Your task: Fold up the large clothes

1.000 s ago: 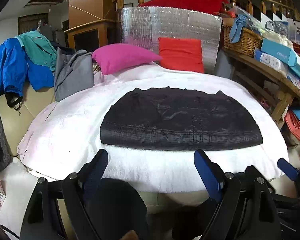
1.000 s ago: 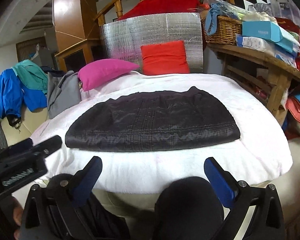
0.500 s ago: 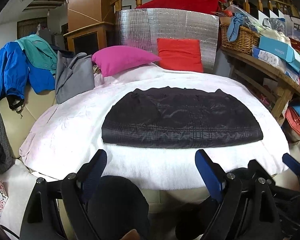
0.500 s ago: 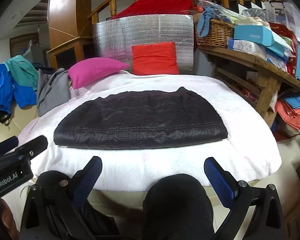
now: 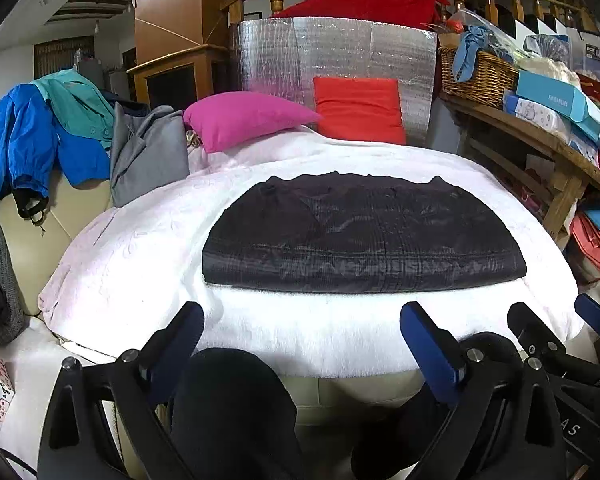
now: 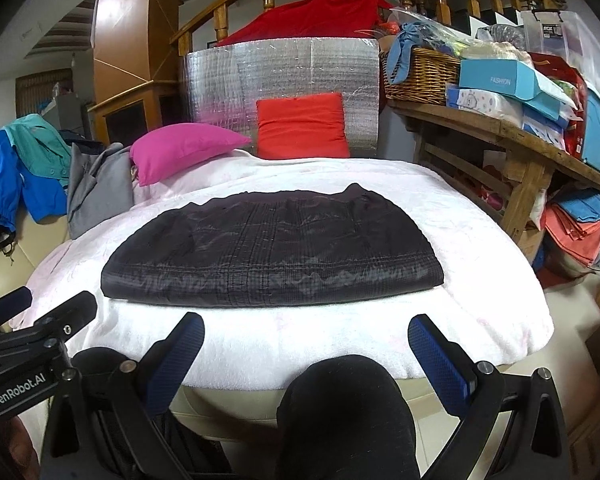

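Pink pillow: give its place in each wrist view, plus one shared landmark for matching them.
Left wrist: pink pillow sits upper left of centre, behind the black garment.
Right wrist: pink pillow sits further left, at mid-height.
Shared landmark: the red cushion immediately to its right.

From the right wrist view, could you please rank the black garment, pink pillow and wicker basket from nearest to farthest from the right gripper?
1. Black garment, straight ahead on the white blanket.
2. Pink pillow, behind it, to the left.
3. Wicker basket, farthest, on the right shelf.
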`<control>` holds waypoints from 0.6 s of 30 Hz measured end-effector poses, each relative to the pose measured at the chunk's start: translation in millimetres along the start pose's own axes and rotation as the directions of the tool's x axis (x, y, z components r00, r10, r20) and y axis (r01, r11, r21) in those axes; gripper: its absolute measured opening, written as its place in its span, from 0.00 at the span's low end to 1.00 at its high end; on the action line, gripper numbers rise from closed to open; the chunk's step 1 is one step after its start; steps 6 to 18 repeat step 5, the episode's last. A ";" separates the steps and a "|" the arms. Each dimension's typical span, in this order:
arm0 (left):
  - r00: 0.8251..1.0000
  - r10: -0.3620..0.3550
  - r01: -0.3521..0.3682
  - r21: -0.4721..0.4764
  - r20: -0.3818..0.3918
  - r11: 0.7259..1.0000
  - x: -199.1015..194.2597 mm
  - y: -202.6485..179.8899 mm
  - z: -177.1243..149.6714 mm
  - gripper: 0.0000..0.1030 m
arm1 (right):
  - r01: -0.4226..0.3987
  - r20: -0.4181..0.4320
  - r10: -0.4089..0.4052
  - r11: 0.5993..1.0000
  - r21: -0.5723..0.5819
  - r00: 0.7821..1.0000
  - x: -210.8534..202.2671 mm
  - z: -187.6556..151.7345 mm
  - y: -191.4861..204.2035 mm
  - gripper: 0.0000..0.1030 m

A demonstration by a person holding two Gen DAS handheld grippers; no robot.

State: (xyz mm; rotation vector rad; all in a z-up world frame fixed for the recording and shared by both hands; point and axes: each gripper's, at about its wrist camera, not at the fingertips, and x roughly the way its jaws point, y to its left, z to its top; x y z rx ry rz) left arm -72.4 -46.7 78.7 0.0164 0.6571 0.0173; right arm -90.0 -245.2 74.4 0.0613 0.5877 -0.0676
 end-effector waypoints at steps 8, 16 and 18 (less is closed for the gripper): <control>1.000 -0.012 0.012 -0.008 0.006 1.000 -0.9 1.4 0.9 0.96 | 0.006 0.003 -0.006 1.000 -0.001 1.000 -0.4 0.7 0.0 1.00; 1.000 -0.012 0.012 -0.008 0.006 1.000 -0.9 1.4 0.9 0.96 | 0.006 0.003 -0.006 1.000 -0.001 1.000 -0.4 0.7 0.0 1.00; 1.000 -0.012 0.012 -0.008 0.006 1.000 -0.9 1.4 0.9 0.96 | 0.006 0.003 -0.006 1.000 -0.001 1.000 -0.4 0.7 0.0 1.00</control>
